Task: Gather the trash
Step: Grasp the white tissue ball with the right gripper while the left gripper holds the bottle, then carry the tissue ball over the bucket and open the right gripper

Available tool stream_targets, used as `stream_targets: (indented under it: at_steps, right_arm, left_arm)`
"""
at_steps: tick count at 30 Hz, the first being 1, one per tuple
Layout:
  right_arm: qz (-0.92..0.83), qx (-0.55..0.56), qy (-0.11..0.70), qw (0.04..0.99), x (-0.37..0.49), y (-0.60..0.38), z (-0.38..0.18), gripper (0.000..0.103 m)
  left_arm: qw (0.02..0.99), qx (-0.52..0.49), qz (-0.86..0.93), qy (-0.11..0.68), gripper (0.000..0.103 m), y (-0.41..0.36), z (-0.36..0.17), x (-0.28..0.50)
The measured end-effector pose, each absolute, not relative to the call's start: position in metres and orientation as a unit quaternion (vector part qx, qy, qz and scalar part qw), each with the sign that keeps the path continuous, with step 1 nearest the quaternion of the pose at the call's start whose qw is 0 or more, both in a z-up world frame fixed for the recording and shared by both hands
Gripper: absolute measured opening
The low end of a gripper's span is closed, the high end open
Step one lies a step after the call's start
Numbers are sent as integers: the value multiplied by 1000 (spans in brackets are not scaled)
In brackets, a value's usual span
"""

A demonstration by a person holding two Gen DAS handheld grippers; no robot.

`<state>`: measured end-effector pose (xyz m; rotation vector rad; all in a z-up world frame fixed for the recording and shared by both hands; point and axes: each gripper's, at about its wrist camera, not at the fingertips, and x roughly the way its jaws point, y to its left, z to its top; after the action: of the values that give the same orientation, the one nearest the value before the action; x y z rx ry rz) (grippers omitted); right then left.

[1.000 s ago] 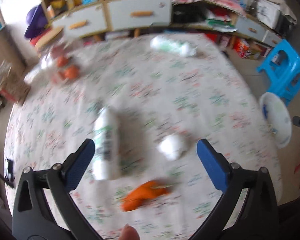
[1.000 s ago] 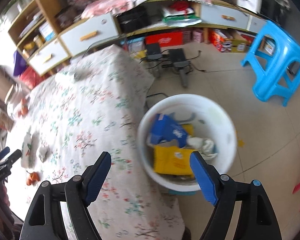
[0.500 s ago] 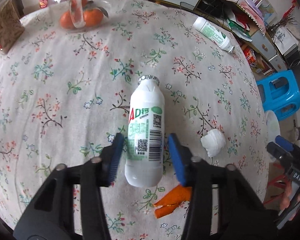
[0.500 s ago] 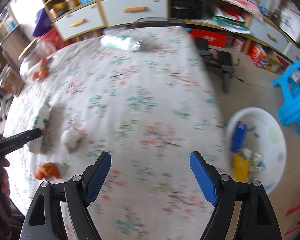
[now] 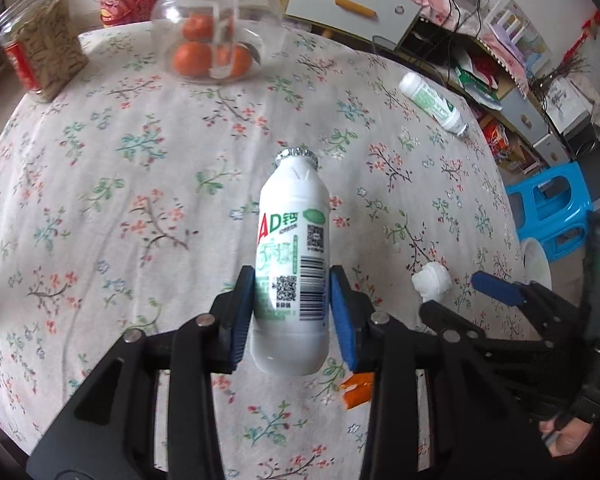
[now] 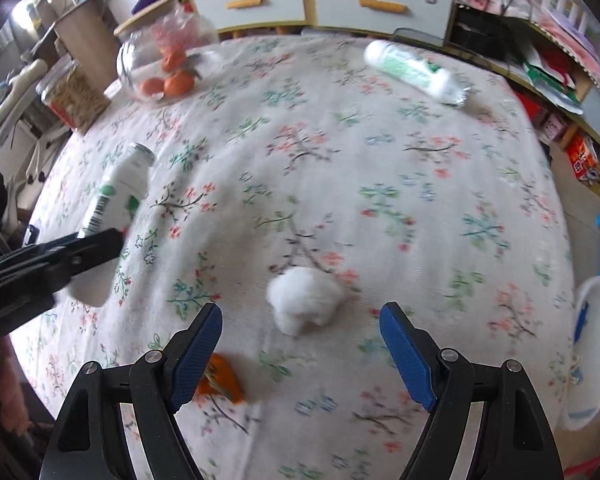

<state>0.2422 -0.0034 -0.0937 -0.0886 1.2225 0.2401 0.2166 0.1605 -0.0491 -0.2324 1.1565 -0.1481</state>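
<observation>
The left fingers pressed on both sides of the lower body of the white drink bottle; they had just been closing, with the bottle between them, and now gripped it. The bottle lay near the table's near edge, cap pointing toward the far edge. We judged the step in hand to be the pickup of this bottle; the next move called for a lift clear of the cloth and a carry to the white bin on the floor off the table's right edge.

The right fingers stood wide apart and held nothing. They hung over the crumpled white tissue, which lay between them and slightly ahead, near the near edge. An orange scrap lay just beside the right gripper's left pad. We judged that the right gripper needed to descend and close on the tissue.

Both grippers pointed steeply down at the table. The left gripper sat left of the right one. A second bottle lay near the far right edge.
</observation>
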Motion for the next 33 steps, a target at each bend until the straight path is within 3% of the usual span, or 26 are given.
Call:
stream_targets:
  at_steps: [12,15,20,22,33]
  right_arm:
    - [90,-67,580,807,250,27,-118,82]
    - [82,-78,574,811,251,33,-118,71]
    - [89,-87,566,815,250,31,-112,31]
    - [92,-85,567,814,251,31,-111,25]
    - [91,-55,552,827,242,-6,-88,22]
  left_arm:
    - [832,-133,-46,537,39,204,-45,195]
    - [833,-137,-43,535,39,209,-43,191]
    - [833,-143,-41,532,39,212,-41,186]
    - [834,-144,-41,531,39,212,-40,185]
    - [839,-145,-52,522,39,194,-31,180]
